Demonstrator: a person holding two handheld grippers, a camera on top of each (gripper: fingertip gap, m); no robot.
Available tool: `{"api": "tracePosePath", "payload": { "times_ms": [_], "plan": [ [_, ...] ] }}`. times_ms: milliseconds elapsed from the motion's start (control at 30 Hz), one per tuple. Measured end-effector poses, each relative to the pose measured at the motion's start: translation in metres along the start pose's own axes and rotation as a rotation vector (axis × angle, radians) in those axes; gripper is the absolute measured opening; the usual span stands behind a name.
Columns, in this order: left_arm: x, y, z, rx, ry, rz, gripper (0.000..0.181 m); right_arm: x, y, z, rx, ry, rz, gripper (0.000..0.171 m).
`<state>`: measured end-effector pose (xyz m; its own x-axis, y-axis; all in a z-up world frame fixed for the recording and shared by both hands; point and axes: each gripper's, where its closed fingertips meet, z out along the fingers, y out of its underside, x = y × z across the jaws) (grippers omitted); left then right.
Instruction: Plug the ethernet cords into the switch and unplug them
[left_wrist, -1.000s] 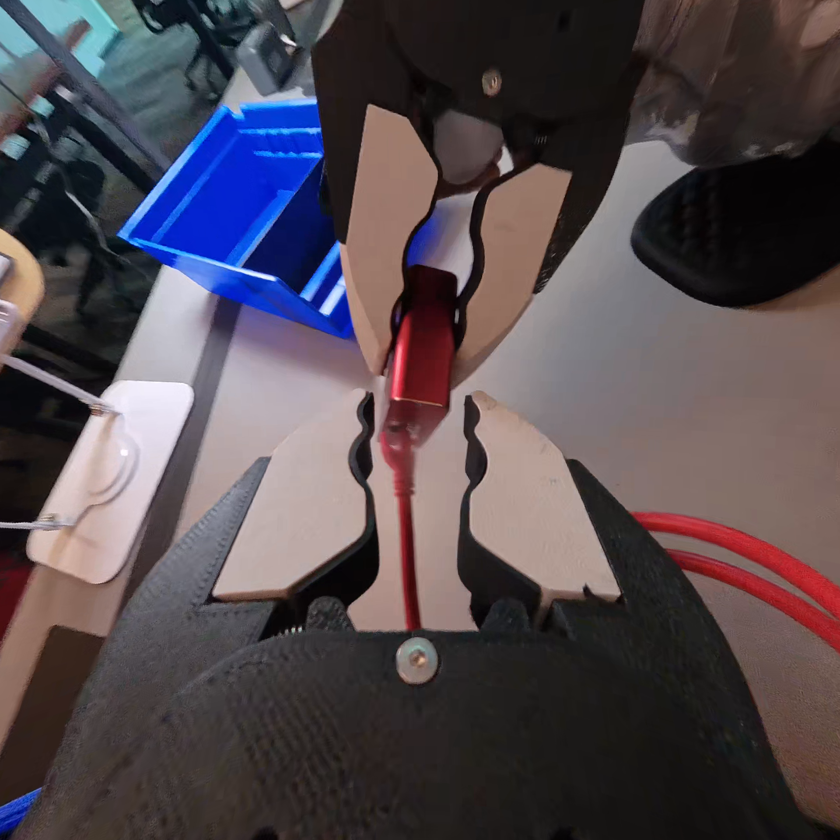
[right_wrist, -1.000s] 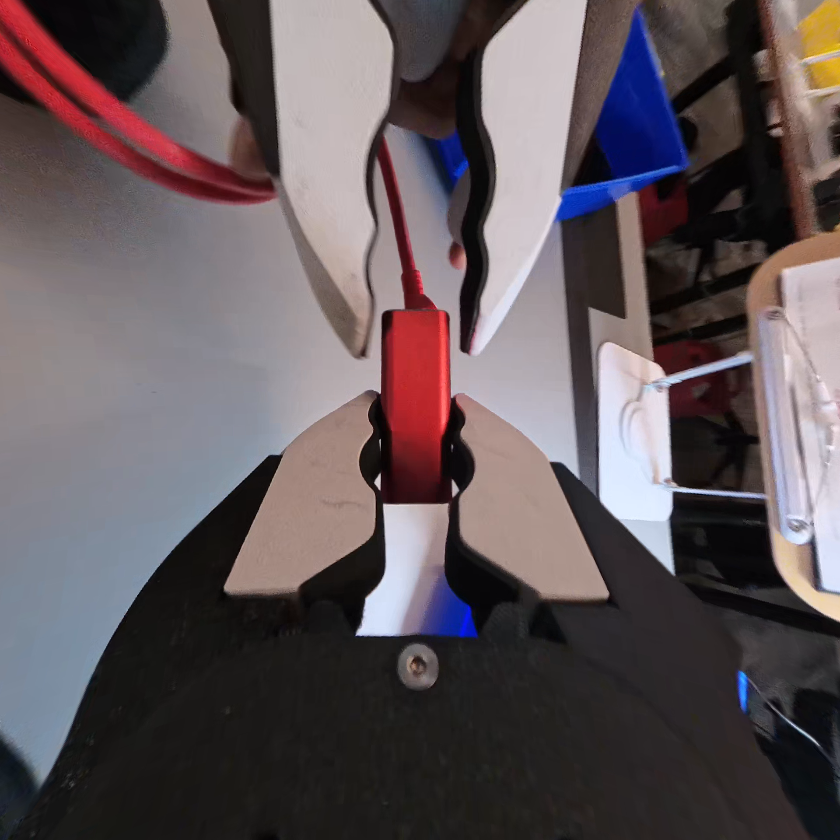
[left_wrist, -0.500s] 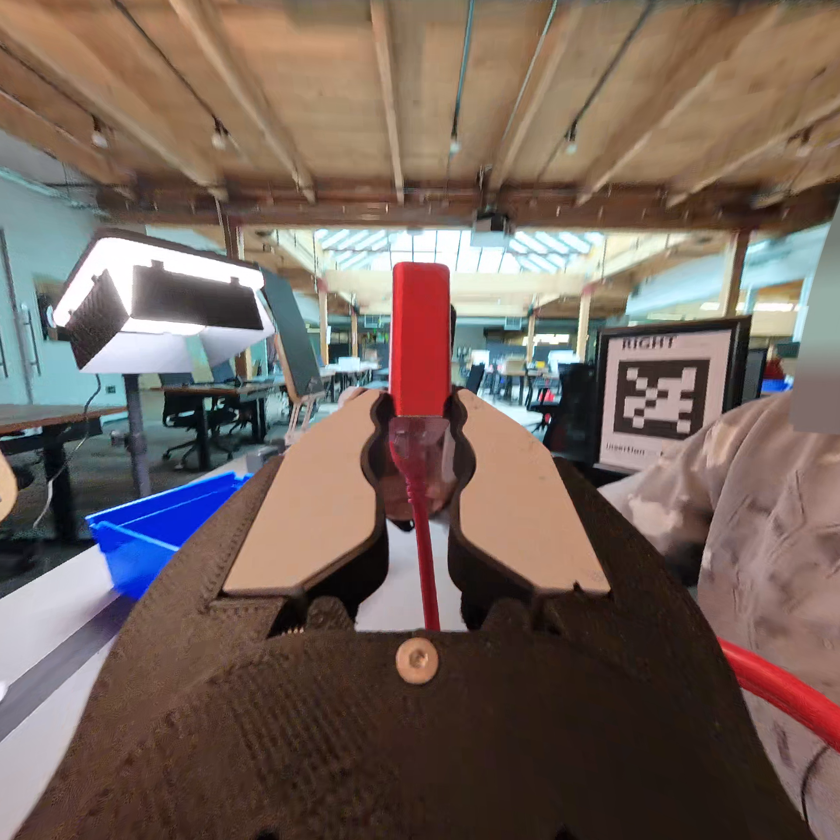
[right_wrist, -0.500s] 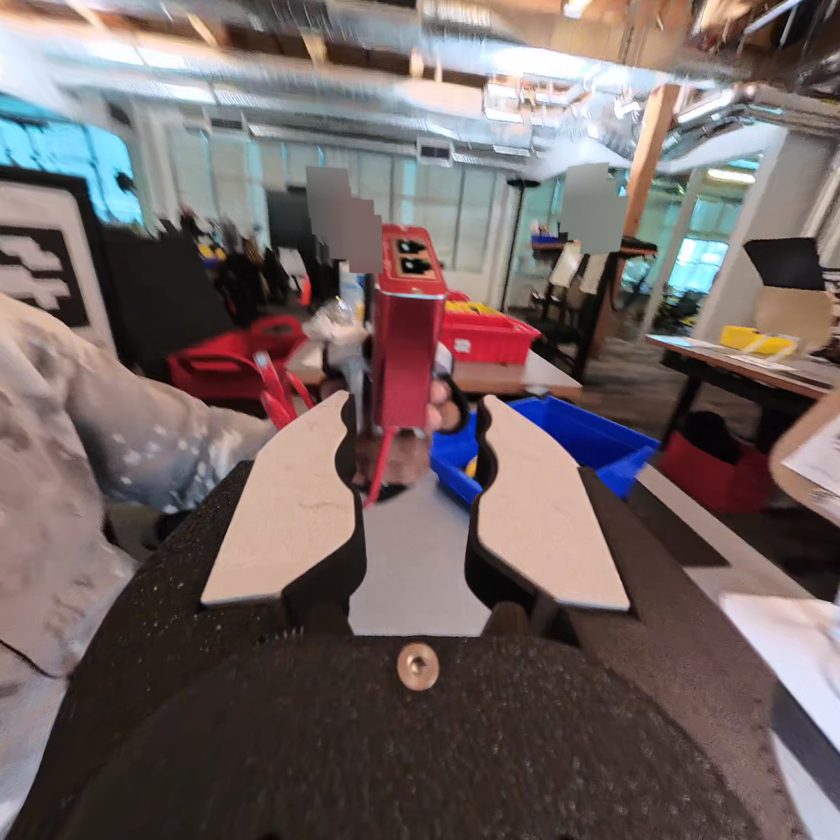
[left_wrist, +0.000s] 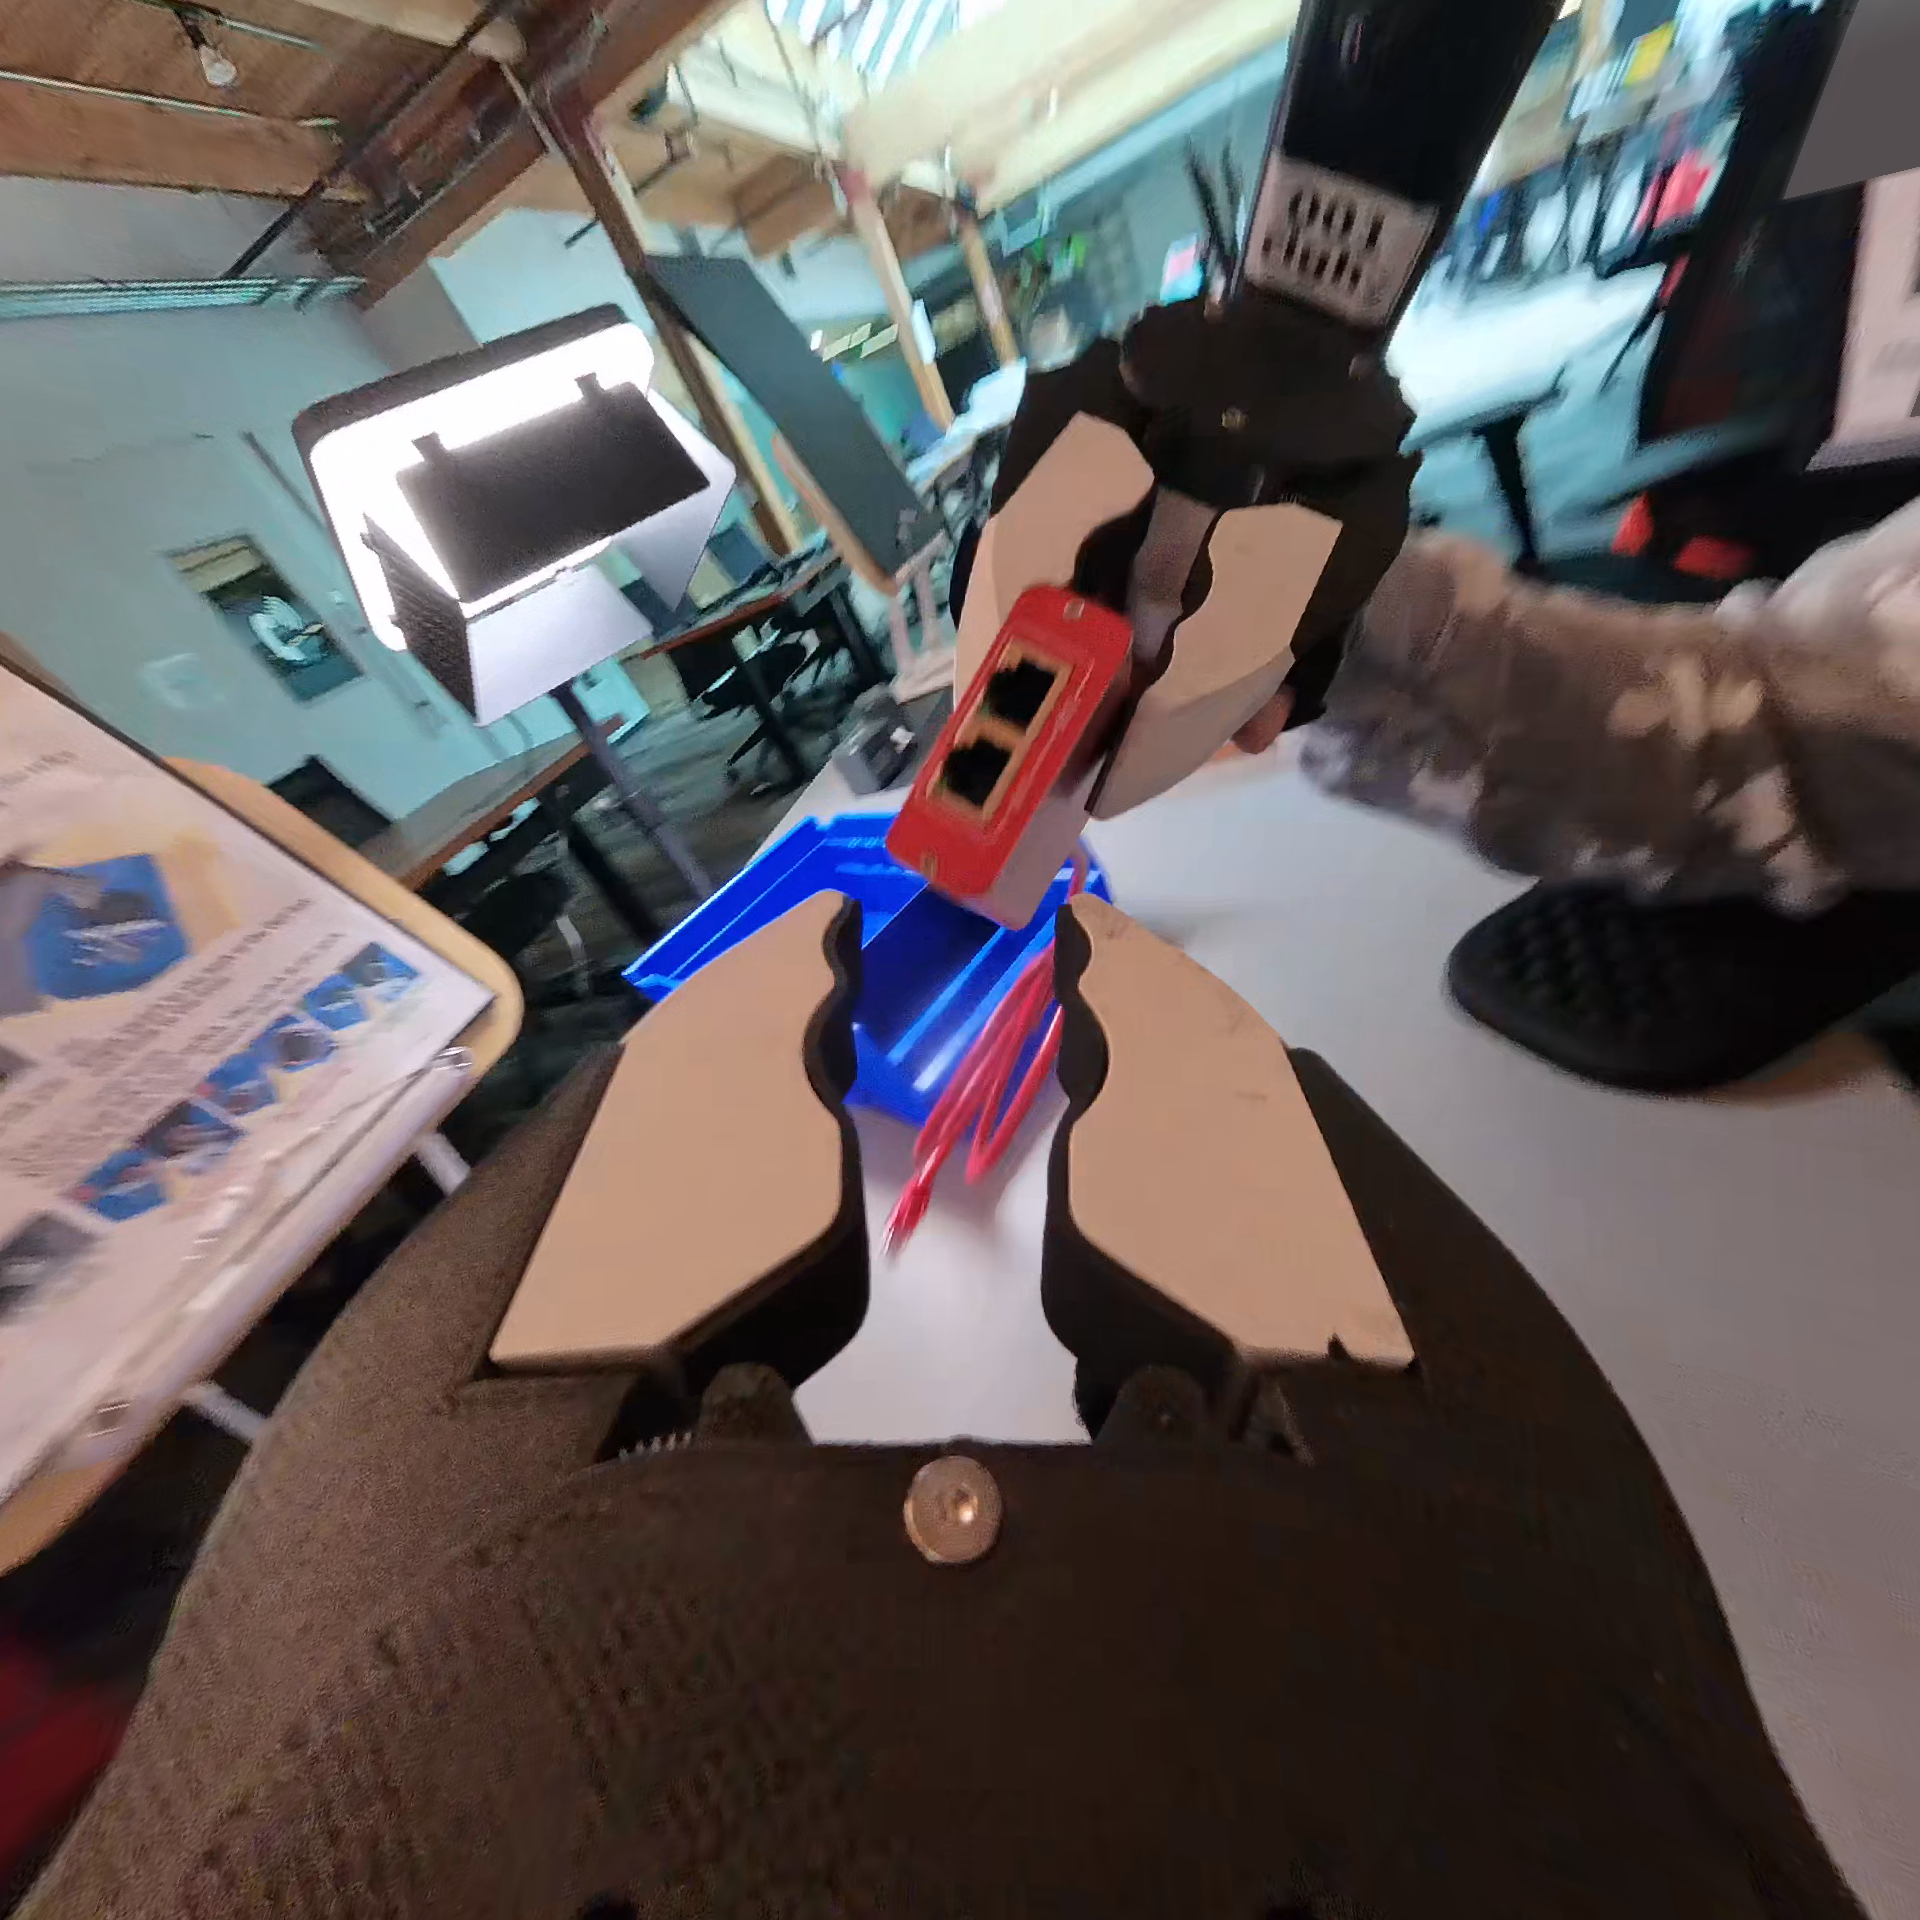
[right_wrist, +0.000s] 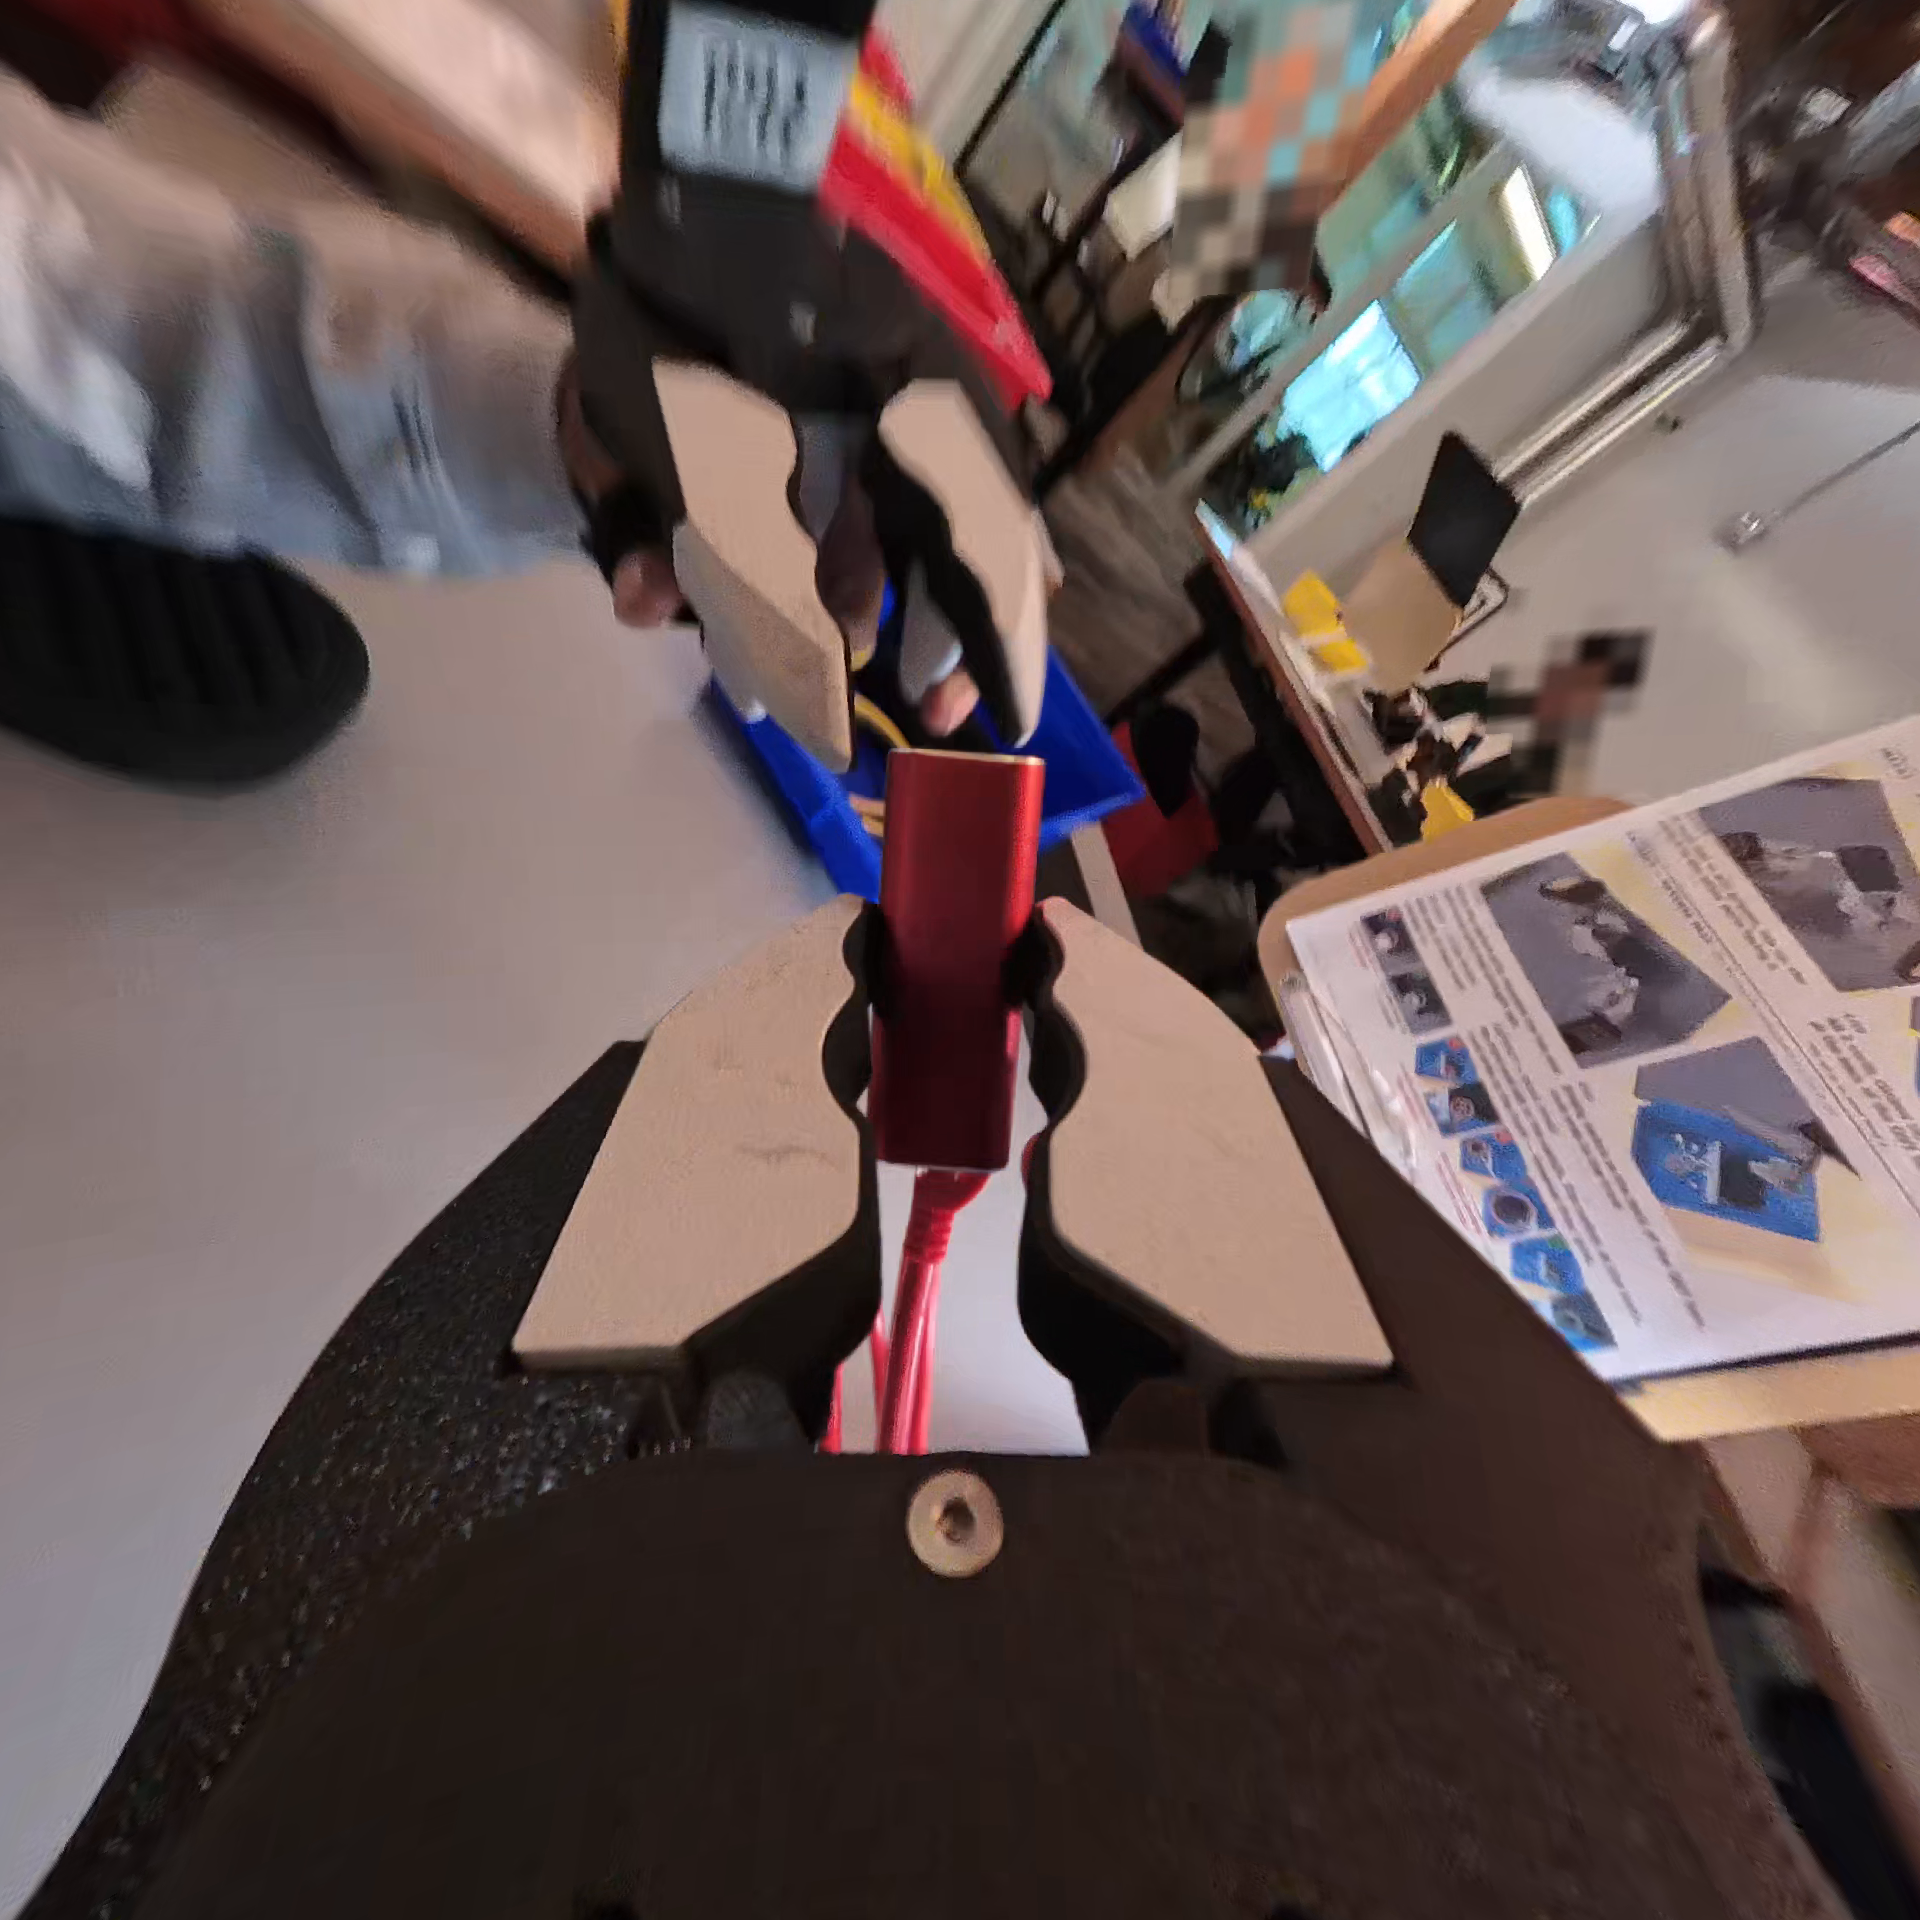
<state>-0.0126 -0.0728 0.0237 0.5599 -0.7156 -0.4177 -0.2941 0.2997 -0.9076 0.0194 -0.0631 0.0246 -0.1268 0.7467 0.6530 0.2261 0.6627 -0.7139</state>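
Observation:
My right gripper is shut on the red switch and holds it up above the white table. A red ethernet cord enters the switch's near end. In the left wrist view the switch shows two empty ports facing me, held by the right gripper. Red cords hang below it, with one loose plug end. My left gripper is open and empty, just short of the switch. It also shows in the right wrist view.
A blue bin stands on the table behind the switch. A clipboard with a picture sheet is at the table's side. A black padded rest lies by a person's sleeve. A studio light stands beyond.
Half a second ago my left gripper was shut at the switch's cord end and my right was open. Now my right is shut on the switch and my left has opened and backed off.

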Motion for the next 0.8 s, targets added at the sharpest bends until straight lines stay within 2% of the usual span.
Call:
{"api": "tracePosePath", "payload": {
  "times_ms": [133,233,400,500,667,767,800],
  "plan": [
    [0.021,0.027,0.013,-0.253,0.013,0.196,0.047,-0.028,0.014,0.022,-0.15,-0.074,-0.094,0.027],
    [0.026,0.044,0.016,-0.328,0.011,0.34,0.03,-0.037,0.022,0.03,-0.184,-0.111,-0.102,0.026],
    [0.024,0.018,0.005,-0.131,0.056,0.239,0.028,-0.025,-0.008,0.019,0.095,-0.123,0.066,0.028],
    [0.016,-0.001,-0.008,-0.009,0.049,0.177,0.028,-0.008,-0.013,0.006,0.22,-0.122,0.182,0.042],
    [0.008,-0.029,-0.026,0.235,0.073,0.042,0.028,-0.007,0.001,0.007,0.192,-0.148,0.213,0.052],
    [0.01,-0.035,-0.029,0.323,0.119,-0.032,0.028,-0.016,-0.002,0.019,0.129,-0.116,0.13,0.049],
    [0.012,-0.032,-0.026,0.326,0.133,-0.044,0.028,-0.018,-0.004,0.022,0.121,-0.102,0.106,0.042]
  ]
}}
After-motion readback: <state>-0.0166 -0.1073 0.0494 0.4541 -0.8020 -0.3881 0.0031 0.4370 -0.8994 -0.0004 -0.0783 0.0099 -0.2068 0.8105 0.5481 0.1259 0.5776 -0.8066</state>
